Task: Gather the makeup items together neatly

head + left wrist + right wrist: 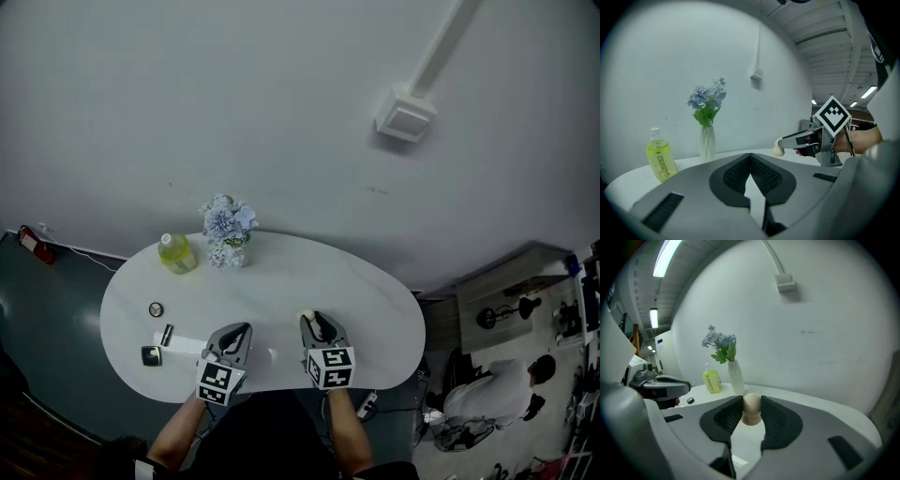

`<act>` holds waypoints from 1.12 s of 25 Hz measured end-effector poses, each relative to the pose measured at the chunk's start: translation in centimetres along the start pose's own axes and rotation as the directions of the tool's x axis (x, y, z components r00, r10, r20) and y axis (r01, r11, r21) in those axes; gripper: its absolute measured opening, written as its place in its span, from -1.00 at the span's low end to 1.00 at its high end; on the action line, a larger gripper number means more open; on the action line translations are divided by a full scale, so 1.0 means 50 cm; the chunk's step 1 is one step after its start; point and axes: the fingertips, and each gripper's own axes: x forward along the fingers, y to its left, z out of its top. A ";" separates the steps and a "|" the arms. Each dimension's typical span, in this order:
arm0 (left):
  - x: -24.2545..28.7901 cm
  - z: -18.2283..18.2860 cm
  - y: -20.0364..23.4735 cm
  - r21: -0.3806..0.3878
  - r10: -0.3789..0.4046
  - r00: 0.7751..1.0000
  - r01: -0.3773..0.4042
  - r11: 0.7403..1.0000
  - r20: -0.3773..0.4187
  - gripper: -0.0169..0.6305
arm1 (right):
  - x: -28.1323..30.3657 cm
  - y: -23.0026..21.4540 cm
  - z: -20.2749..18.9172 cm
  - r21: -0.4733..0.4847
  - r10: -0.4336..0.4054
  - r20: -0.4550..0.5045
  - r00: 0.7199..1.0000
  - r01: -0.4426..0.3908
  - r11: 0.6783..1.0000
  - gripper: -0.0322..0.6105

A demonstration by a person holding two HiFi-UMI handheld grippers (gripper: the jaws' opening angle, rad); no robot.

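My right gripper (312,320) is shut on a beige makeup sponge (751,409), held above the white oval table (375,319); the sponge (777,148) also shows at the jaw tips in the left gripper view. Beside it my left gripper (241,330) is raised over the table's front, its jaws (750,157) meeting at the tips with nothing between them. At the table's front left lie a small round pot (156,309), a short black tube (167,335), a black square compact (150,355) and a flat white item (187,344).
A yellow-green bottle (176,253) and a white vase of blue flowers (228,234) stand at the table's far side. A person (497,384) crouches on the floor at the lower right, among equipment. A white wall lies behind the table.
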 end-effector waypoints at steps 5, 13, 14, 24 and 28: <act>0.034 0.012 -0.085 0.045 -0.135 0.991 0.134 0.990 0.007 -0.90 | -0.092 -0.075 -0.025 0.055 -0.138 0.021 0.990 0.136 0.989 -0.47; 0.090 0.026 -0.234 0.102 -0.291 0.957 0.291 0.951 -0.011 -0.90 | -0.242 -0.200 -0.085 0.131 -0.307 0.019 0.952 0.302 0.944 -0.47; 0.099 0.027 -0.254 0.107 -0.308 0.951 0.308 0.945 -0.014 -0.90 | -0.260 -0.217 -0.093 0.139 -0.325 0.017 0.945 0.320 0.937 -0.47; 0.173 0.023 -0.449 0.129 -0.393 0.918 0.398 0.909 -0.061 -0.90 | -0.402 -0.387 -0.183 0.181 -0.430 -0.009 0.903 0.425 0.887 -0.47; 0.195 -0.001 -0.517 0.116 -0.396 0.914 0.405 0.907 -0.093 -0.90 | -0.438 -0.449 -0.231 0.197 -0.431 -0.026 0.902 0.427 0.882 -0.47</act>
